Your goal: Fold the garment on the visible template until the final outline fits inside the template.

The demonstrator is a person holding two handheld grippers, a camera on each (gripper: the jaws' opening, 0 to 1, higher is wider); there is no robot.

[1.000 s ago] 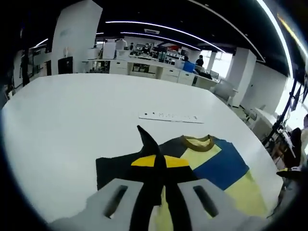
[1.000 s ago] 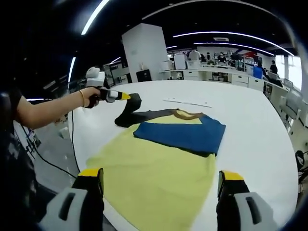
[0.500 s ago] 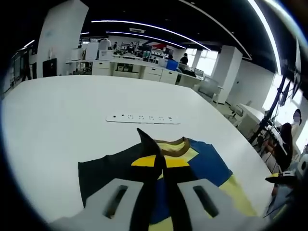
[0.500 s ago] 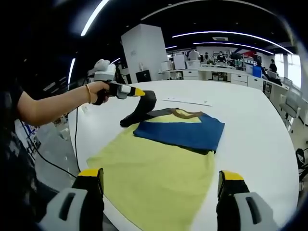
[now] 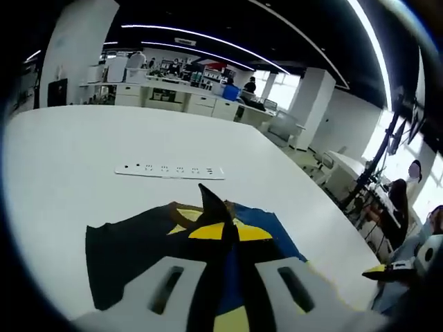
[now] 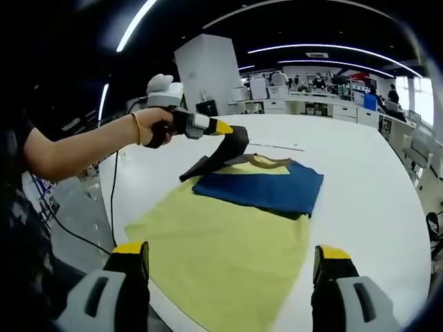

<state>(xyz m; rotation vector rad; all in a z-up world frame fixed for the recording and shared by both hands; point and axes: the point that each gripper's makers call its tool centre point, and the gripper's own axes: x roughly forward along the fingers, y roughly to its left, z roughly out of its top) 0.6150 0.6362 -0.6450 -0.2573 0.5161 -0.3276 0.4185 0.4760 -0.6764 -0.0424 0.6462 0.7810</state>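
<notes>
Spread flat on a large white table [image 6: 387, 207]: a yellow, blue and black garment [image 6: 235, 242], with the yellow lower part nearest the right gripper view's camera and a blue panel folded across the upper part, just below a brown collar. Lifted off the table at the far left corner of the garment: a black sleeve [image 6: 218, 158], pulled up into a taut peak and pinched at its tip by the left gripper [image 6: 225, 128], jaws closed on the cloth, held by a hand [image 6: 158, 126] wearing a bracelet, forearm reaching in from the left.

In the left gripper view, same sleeve [image 5: 131, 242] draped from between the yellow-tipped jaws of the left gripper [image 5: 223, 232], black cloth running down between them and fanning out to the left over the table [image 5: 69, 159]; blue and yellow parts of the garment [image 5: 273, 235] lying below and to the right of the jaws. Beyond the garment, apart from it, a white power strip [image 5: 169, 171] lying flat on the table.

Right gripper [image 6: 232, 266] hovering at the near edge of the garment, jaws spread wide apart with nothing between them, yellow cloth visible in the gap, no contact to be made out.

Behind the table, office desks and a white pillar under long ceiling lights.
</notes>
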